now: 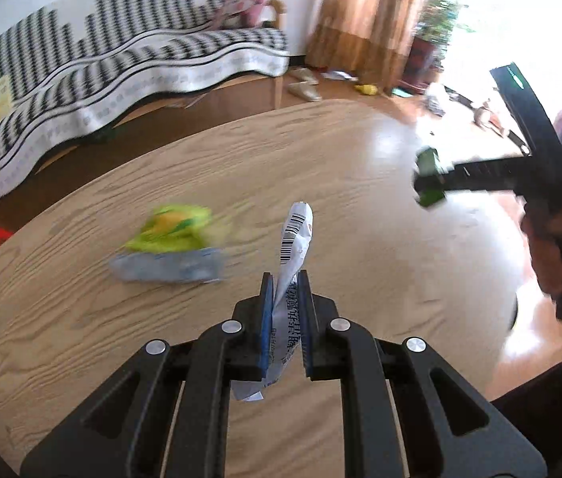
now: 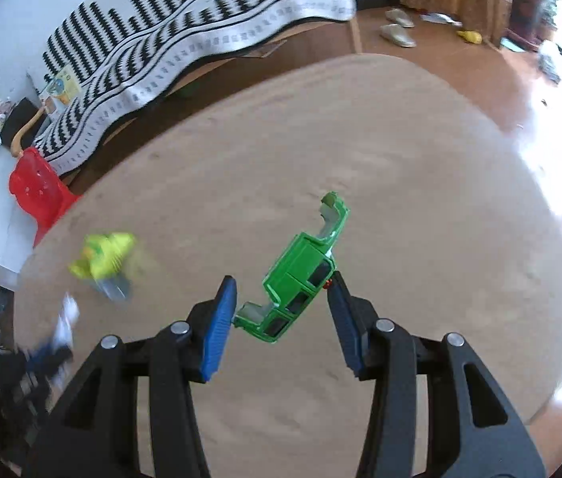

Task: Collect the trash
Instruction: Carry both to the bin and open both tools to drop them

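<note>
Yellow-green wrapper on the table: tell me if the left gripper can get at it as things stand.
Probably not yet. The path to the yellow-green wrapper over the wooden table looks free, but the left gripper is shut on a white barcode wrapper, so its jaws are occupied.

Home living room. A round wooden table [image 2: 360, 151] is taken as landmark. Behind it a sofa [image 1: 129, 79] is seen, draped in a black-and-white throw. Right of the sofa, brown curtains [image 1: 364, 12] and a potted plant [image 1: 436, 20] are seen by a bright window. Slippers [image 2: 398, 28] are left on the wood floor beyond the table. A red plastic stool [image 2: 38, 191] is seen at the table's left.
</note>
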{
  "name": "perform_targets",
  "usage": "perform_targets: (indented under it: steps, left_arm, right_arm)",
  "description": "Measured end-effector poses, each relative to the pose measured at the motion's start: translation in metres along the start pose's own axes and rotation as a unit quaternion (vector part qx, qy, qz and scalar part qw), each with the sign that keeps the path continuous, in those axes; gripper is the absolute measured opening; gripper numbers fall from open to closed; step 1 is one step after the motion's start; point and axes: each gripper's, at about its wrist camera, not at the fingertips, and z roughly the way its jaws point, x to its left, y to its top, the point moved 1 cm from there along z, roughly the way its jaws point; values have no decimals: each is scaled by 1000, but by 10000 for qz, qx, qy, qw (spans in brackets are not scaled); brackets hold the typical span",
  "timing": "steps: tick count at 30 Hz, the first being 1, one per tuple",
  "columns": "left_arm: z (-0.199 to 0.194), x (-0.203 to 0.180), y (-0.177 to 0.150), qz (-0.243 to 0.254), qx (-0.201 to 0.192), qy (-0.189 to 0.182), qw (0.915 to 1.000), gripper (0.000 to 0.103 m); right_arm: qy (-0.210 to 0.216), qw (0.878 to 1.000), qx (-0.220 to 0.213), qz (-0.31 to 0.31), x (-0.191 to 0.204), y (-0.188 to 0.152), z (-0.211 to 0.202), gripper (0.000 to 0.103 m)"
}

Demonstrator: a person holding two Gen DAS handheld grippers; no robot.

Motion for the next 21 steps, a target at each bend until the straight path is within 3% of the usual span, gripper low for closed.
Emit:
perform_targets:
  steps: [10, 15, 21]
  left_arm:
    - [40, -183, 28, 750, 94, -977, 9923, 11]
    - [71, -276, 31, 1014, 352, -1650, 9804, 11]
    - [96, -352, 20, 1361, 605, -2124, 9658, 11]
  right_arm:
    - [-832, 9913, -398, 941, -193, -113, -90, 47]
    - [-1441, 9754, -491, 1592, -271, -159, -104, 47]
    - [-1469, 9595, -509, 2349, -331, -194, -102, 47]
